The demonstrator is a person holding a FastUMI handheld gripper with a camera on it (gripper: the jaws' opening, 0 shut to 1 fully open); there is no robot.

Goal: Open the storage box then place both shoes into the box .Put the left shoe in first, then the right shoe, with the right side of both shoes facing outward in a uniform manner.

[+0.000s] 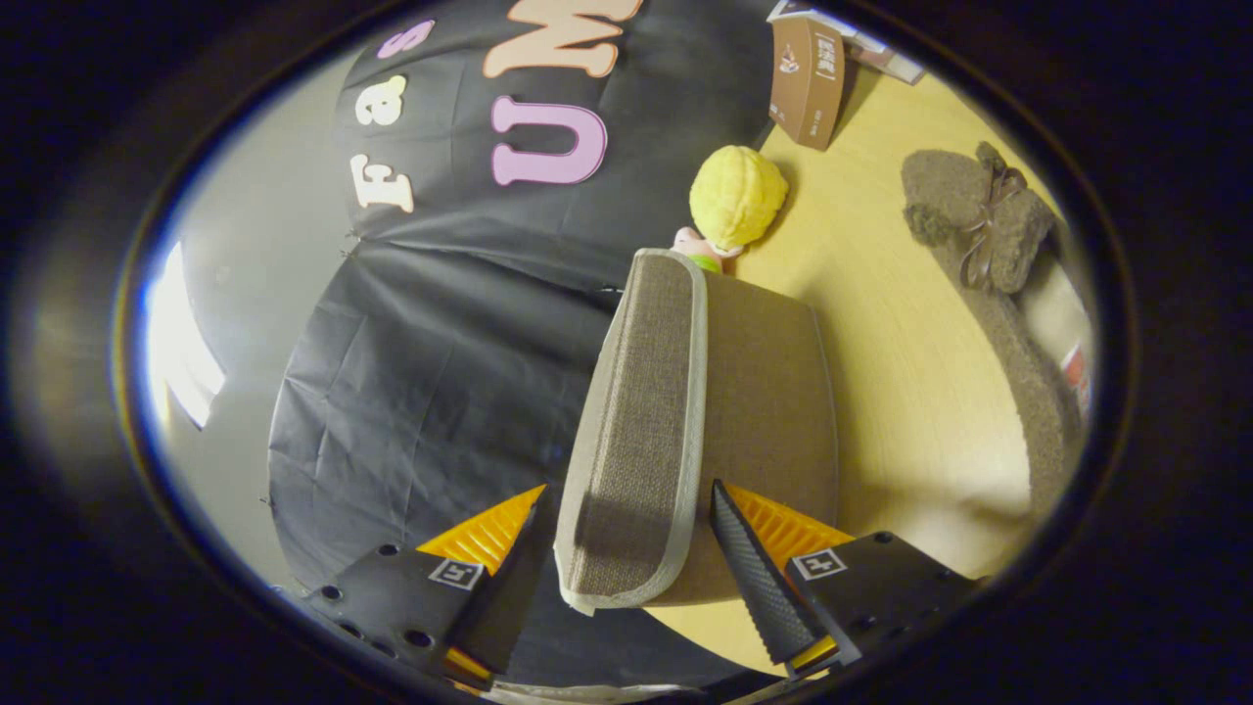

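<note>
Gripper [626, 578] astride storage box lid [641, 421], fuzzy shoes [979, 225] well beyond

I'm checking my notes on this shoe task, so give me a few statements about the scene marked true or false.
1. The lid of the box lies between the fingers of the gripper. True, though whether both fingers press on it is unclear.
2. A shoe is already in the box. False: a shoe with a bow lies on the table, off to the side of the box.
3. A yellow toy sits just beyond the box. True.
4. The brown carton rests on the lid. False: it stands on the table, beyond the toy.
</note>
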